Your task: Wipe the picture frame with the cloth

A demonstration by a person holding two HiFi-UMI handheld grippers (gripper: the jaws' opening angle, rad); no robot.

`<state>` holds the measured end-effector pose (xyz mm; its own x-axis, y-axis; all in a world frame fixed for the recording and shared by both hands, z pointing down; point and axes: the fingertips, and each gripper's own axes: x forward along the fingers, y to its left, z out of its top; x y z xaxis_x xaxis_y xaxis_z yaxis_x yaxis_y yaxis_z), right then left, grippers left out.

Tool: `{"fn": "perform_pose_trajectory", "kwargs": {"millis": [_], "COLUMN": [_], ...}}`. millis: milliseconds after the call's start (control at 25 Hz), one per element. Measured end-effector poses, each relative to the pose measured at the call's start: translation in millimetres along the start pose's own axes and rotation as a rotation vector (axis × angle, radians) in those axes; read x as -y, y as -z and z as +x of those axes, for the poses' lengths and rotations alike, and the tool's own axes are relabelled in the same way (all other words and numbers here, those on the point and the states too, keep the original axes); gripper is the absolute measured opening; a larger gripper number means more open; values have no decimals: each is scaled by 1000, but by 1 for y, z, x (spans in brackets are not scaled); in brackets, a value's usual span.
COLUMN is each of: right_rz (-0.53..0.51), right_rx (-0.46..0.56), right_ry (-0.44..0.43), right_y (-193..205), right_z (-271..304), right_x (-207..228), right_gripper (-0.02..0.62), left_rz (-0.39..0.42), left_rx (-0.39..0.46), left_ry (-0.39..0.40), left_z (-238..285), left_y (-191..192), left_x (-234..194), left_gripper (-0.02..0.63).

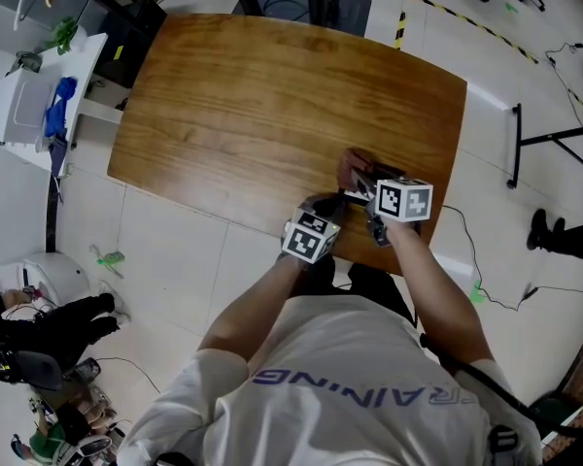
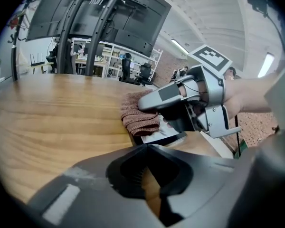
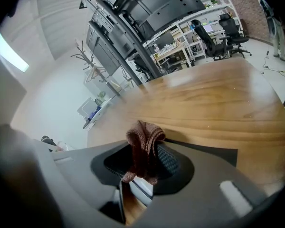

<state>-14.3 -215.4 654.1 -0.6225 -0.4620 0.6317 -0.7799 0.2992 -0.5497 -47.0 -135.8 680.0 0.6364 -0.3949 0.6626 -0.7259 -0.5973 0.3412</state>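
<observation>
The picture frame (image 2: 164,133) is black-edged with a pale picture and lies flat near the table's front right edge. A brown knitted cloth (image 2: 137,115) rests on its far end. My right gripper (image 3: 142,170) is shut on that cloth (image 3: 143,141), which bunches up between the jaws, with the frame (image 3: 140,188) just under it. My left gripper (image 2: 149,175) sits at the frame's near edge with its jaws closed on it. In the head view both grippers are close together, the left gripper (image 1: 316,231) nearer me and the right gripper (image 1: 374,197) beside the cloth (image 1: 355,168).
The wooden table (image 1: 272,105) stretches away to the left and back. Its front edge runs just under my hands. A white cart (image 1: 29,105) stands at the far left. A black stand (image 1: 554,139) and cables are on the floor at right.
</observation>
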Motion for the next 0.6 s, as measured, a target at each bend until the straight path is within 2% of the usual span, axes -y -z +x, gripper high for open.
{"fn": "perform_pose_trajectory", "kwargs": {"millis": [240,600], "right_rz": [13,15], "right_rx": [-2,-1], "right_ry": [-17,34], "right_y": [-1,0], "right_z": [0,-17], "right_x": [-1,18], "right_gripper": [124,126], "left_rz": [-34,-45], "left_rx": [5,-3], "left_ry": [-1,-25], "left_z": [-1,2], "left_y": [-4,-2], "left_x": [0,-3], "left_gripper": [3,5]}}
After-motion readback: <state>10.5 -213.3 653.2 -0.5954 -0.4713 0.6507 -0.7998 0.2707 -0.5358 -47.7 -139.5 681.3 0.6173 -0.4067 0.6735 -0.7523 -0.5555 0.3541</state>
